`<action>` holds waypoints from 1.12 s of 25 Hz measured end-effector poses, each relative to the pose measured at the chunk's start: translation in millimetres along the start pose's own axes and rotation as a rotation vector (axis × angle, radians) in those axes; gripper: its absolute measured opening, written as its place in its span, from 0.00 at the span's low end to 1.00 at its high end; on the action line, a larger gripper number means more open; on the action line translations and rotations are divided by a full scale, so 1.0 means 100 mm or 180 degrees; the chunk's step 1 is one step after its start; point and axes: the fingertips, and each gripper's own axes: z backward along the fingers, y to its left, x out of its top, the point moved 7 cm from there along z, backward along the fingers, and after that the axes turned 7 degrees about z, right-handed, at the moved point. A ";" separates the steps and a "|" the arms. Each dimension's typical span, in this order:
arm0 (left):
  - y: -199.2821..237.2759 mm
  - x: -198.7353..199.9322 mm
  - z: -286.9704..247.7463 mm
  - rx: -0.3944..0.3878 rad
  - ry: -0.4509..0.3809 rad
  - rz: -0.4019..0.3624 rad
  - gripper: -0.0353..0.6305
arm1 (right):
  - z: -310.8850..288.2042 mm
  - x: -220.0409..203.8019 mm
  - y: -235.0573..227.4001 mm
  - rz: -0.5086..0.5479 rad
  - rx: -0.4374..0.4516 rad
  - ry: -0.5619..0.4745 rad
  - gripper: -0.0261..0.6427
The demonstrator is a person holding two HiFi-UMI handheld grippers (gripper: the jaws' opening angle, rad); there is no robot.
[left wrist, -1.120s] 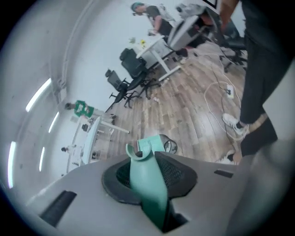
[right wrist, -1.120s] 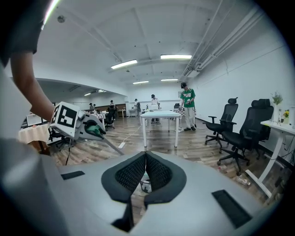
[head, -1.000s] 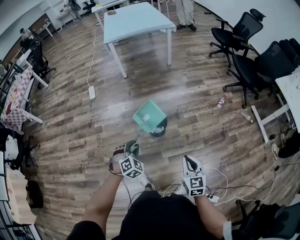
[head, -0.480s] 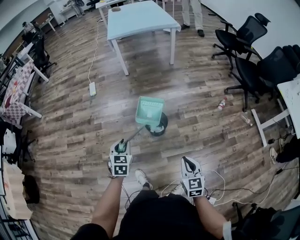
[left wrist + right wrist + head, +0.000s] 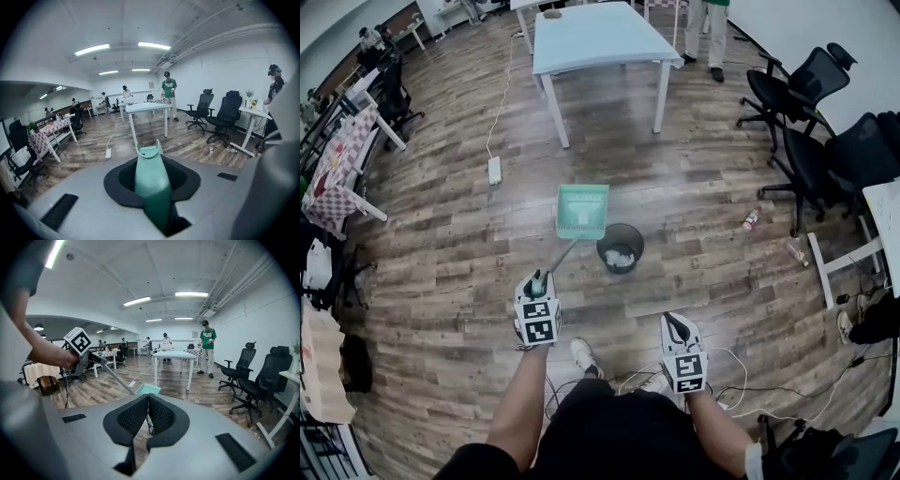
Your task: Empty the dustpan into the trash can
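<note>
1. The dustpan (image 5: 582,210) hangs in the air just beside the trash can (image 5: 602,251), on its left and not over the opening. If it tips here, anything left in it would likely land on the floor (image 5: 441,244).
2. The left gripper (image 5: 537,281) has its fingers (image 5: 120,186) pinching the far end of the green handle (image 5: 152,187). With so much length beyond the grip, the pan could twist or sag.
3. A careless swing could knock the trash can over; it looks light.
4. The right gripper (image 5: 677,325), on the near side of the trash can, has its fingers (image 5: 130,418) pressed together on nothing.
5. Cables (image 5: 731,352) near the person's feet could cause a trip.
6. There is open floor all round the trash can. The table (image 5: 600,33) beyond it and the chairs (image 5: 811,150) to its right are well apart, and a bottle (image 5: 751,219) lies between it and the chairs.
</note>
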 end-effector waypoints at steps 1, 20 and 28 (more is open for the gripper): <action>0.07 -0.01 -0.01 0.0034 0.0011 -0.0010 0.20 | -0.04 0.03 0.02 0.0000 0.0016 -0.0002 0.08; 0.65 -0.88 -0.48 0.0203 0.0762 0.0161 0.20 | -0.52 0.07 0.45 -0.0068 0.0232 0.0258 0.08; 0.58 -1.23 -0.86 0.0168 0.1078 0.0197 0.20 | -0.75 -0.05 0.49 -0.0160 0.0255 0.0416 0.08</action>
